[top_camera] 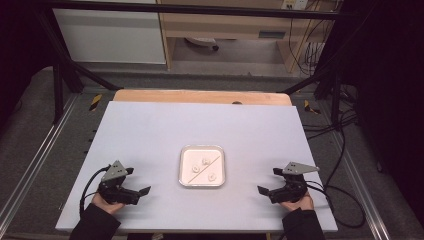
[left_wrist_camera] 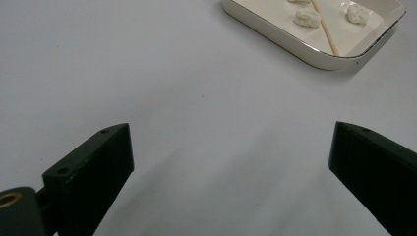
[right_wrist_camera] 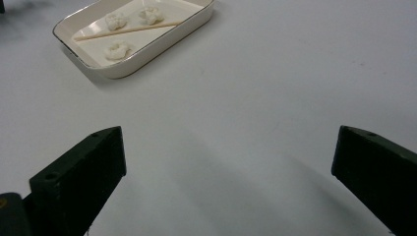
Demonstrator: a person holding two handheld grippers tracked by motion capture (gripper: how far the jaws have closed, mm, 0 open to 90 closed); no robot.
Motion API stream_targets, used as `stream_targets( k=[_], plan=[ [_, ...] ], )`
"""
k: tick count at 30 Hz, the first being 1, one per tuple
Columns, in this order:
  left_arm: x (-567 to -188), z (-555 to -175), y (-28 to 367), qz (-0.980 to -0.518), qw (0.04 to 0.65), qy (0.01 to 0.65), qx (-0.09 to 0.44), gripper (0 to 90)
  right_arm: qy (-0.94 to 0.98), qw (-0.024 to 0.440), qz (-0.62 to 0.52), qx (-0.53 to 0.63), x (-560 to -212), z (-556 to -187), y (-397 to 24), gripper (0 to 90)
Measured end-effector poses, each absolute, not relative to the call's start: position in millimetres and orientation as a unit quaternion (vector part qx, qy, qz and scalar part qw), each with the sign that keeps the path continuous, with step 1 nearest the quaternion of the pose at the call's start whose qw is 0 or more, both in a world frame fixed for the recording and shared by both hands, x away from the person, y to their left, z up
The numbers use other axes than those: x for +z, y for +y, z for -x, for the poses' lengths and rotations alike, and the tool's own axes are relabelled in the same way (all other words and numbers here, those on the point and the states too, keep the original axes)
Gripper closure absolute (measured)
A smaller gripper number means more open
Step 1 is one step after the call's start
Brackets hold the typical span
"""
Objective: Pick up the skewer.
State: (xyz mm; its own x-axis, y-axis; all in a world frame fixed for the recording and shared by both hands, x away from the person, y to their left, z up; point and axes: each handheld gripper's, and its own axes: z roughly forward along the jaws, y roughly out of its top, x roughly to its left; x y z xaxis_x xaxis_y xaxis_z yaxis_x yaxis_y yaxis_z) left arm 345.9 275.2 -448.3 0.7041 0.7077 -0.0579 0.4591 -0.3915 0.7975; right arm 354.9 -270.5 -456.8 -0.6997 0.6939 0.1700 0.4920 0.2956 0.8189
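My left gripper [top_camera: 138, 184] and right gripper [top_camera: 266, 181] rest on the white table [top_camera: 150, 130], jaws spread wide with nothing between them. Ahead of both pairs, between them, sits the cream tray [top_camera: 182, 170] holding three white lumps [right_wrist_camera: 117, 50] and a thin wooden stick [right_wrist_camera: 125, 30] (laid diagonally, ends against the rim). Risk, as I judge it: a jaw catching the low rim would shove the tray or flick the stick out. Bare tabletop surrounds the tray; the near edge lies just behind my hands.

White tray [top_camera: 219, 150] sits mid-surface.
Inside, a thin wooden stick [top_camera: 205, 167] lies diagonally among three white lumps [top_camera: 206, 161].
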Motion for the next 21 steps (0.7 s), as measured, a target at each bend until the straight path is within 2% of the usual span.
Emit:
stream_targets(
  k=[21],
  plan=[
    [-443.9, -346.8, 263.5, -0.828, 0.417, 0.343, 0.149, 3.0, 0.797, 0.111, -0.372, 0.462, -456.6, -354.6, -270.5, 0.6]
  ],
)
